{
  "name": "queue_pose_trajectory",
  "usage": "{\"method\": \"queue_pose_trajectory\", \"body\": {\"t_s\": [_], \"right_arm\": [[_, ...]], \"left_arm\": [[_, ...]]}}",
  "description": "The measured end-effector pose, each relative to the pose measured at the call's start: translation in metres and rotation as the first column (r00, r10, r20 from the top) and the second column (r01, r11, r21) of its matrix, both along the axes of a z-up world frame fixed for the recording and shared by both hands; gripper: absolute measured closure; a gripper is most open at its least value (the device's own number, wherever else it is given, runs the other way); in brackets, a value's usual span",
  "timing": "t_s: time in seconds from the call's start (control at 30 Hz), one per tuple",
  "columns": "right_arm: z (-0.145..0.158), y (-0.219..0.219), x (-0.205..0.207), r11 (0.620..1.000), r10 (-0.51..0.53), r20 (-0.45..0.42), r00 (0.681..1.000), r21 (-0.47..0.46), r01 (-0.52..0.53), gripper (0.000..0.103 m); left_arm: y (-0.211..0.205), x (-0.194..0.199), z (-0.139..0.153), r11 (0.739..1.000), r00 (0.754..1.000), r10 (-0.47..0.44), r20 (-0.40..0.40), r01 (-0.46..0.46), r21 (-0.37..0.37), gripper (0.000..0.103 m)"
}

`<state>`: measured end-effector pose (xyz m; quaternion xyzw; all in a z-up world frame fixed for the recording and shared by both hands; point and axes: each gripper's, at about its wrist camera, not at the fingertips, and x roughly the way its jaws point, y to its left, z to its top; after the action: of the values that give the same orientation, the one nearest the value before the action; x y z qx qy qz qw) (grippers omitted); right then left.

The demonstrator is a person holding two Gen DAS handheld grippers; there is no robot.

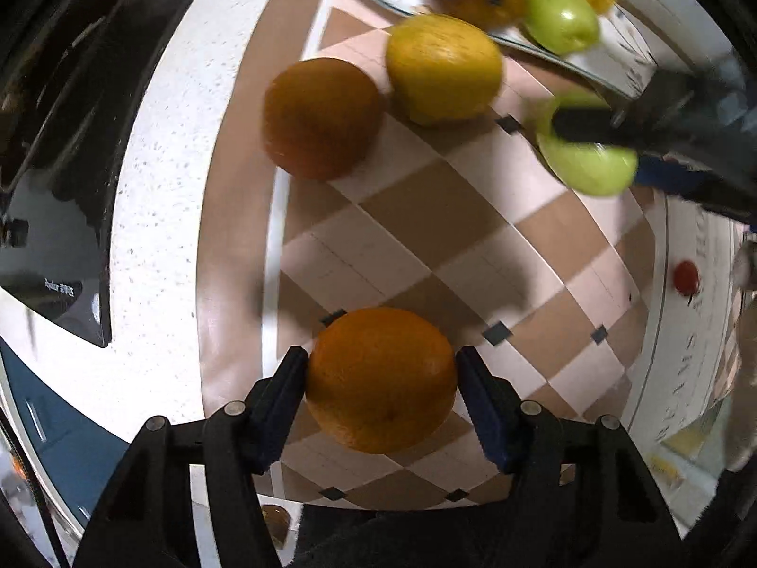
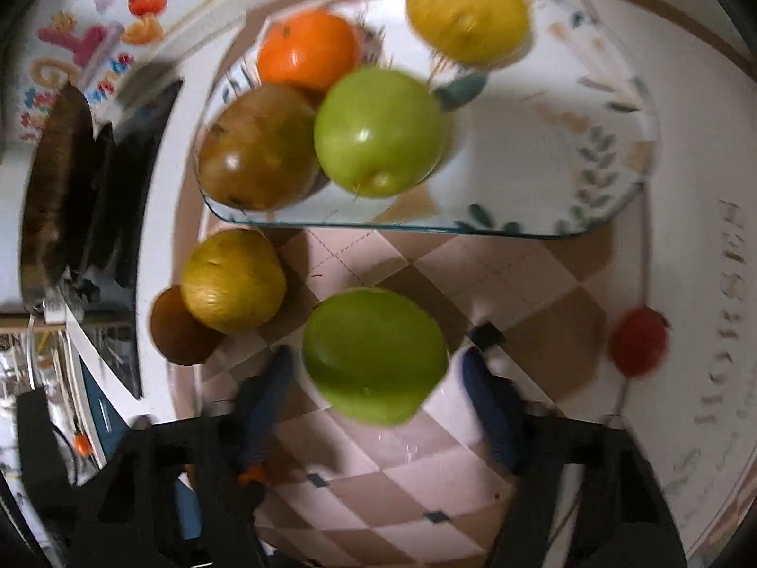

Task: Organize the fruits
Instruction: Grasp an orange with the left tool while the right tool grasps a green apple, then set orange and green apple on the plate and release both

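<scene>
Grasping step, both sides. Left gripper (image 1: 381,378) clamped on round orange fruit (image 1: 381,378) on checked mat (image 1: 473,246). Right gripper (image 2: 376,381) straddling smooth green apple (image 2: 374,355), contact unclear. Next, probably: lifting toward glass leaf-patterned plate (image 2: 591,180).

- Light: bright, even, from overhead; the white tabletop (image 1: 156,217) is near washed out.
- Shadows: soft and dark on the checked mat (image 1: 426,246), beside each fruit.
- Glare: small highlights on the green apple (image 2: 378,130); sheen on the glass tray (image 2: 615,217) rim.
- Blur: left view fairly sharp near the orange (image 1: 381,378), smeared at the top; right view motion-blurred throughout, hand-held gripper (image 2: 376,378) included.
- Distortion: strong fisheye bowing; black vignette at corners.
</scene>
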<state>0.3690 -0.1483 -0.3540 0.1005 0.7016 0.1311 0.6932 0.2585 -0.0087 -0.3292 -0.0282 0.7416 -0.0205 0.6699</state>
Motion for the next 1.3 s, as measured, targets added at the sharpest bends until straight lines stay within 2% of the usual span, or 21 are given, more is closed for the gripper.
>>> {"method": "queue_pose_trajectory", "body": {"t_s": [0.1,0.23,0.37,0.5,0.7,0.8,0.97,1.07,1.2,1.3], "right_arm": [[0.0,0.006,-0.009,0.998,0.056,-0.008,0.998,-0.028,-0.056,0.039],[-0.005,0.003,-0.041,0.994,0.105,-0.061,0.993,-0.032,-0.108,0.039],[-0.009,-0.007,-0.061,0.998,0.063,-0.084,0.994,-0.006,-0.064,0.039],[-0.013,-0.008,-0.064,1.0,0.012,-0.066,0.998,-0.002,-0.013,0.038],[-0.005,-0.01,-0.068,1.0,0.011,-0.048,0.999,-0.019,-0.012,0.039],[0.009,-0.022,-0.069,0.999,-0.031,-0.031,0.999,0.013,0.031,0.039],[0.047,-0.05,-0.051,0.987,-0.137,0.028,0.99,0.094,0.134,0.039],[0.073,-0.066,-0.022,0.978,-0.186,0.085,0.979,0.114,0.176,0.039],[0.085,-0.084,0.026,0.973,-0.227,0.134,0.965,0.081,0.218,0.039],[0.076,-0.09,0.056,0.971,-0.24,0.128,0.962,0.049,0.236,0.039]], "left_arm": [[0.003,0.0,0.0,1.0,1.0,0.019,-0.004,-0.019,-0.009,0.041],[0.005,-0.005,0.0,1.0,1.0,0.025,-0.001,-0.025,-0.013,0.04],[0.01,0.003,-0.001,1.0,1.0,0.007,-0.005,-0.007,-0.019,0.04],[0.013,0.004,-0.01,1.0,1.0,-0.012,-0.006,0.012,-0.005,0.039],[0.008,0.002,-0.014,1.0,1.0,-0.012,0.002,0.012,-0.008,0.041],[0.004,0.004,0.004,0.999,0.999,-0.009,0.041,0.01,-0.034,0.041],[-0.003,0.03,0.072,0.993,0.987,-0.003,0.161,0.022,-0.118,0.041],[-0.006,0.059,0.108,0.989,0.973,0.001,0.229,0.033,-0.145,0.041],[-0.006,0.112,0.136,0.993,0.952,-0.003,0.307,0.039,-0.109,0.041],[-0.003,0.151,0.131,0.998,0.947,-0.01,0.321,0.03,-0.059,0.04]]}}
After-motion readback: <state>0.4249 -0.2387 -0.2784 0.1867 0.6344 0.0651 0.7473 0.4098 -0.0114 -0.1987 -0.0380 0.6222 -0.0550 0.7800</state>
